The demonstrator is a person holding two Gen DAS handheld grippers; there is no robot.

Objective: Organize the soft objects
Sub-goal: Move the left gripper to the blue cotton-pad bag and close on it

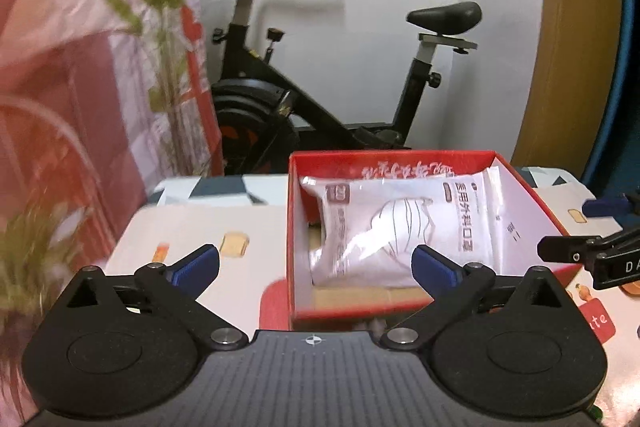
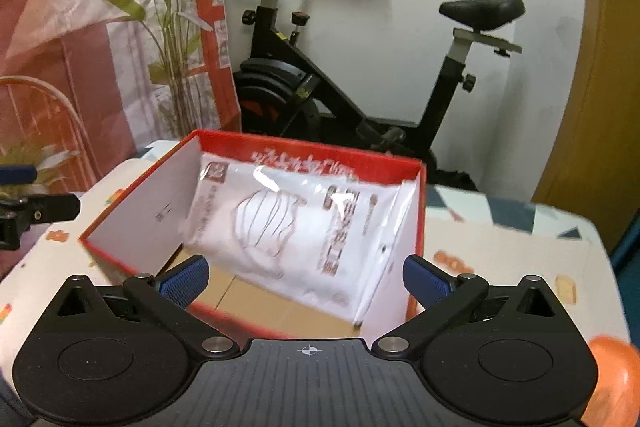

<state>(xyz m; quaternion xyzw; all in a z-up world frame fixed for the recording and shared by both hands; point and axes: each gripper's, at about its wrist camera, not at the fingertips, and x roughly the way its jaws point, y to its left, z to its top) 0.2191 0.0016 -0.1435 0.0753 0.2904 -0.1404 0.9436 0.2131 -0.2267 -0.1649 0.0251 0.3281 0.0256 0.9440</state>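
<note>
Mask pack [image 1: 404,227]: one, inside one red box [image 1: 294,227]; left tongs [image 1: 316,263], right tongs [image 2: 306,277] wide, empty.

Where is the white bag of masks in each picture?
Left wrist view: the white mask bag leans inside the red box, right of centre, above the right blue finger.
Right wrist view: the same mask bag leans in the red box, near the centre, between the open fingers.
Shared landmark: the black exercise bike behind the box.
</note>
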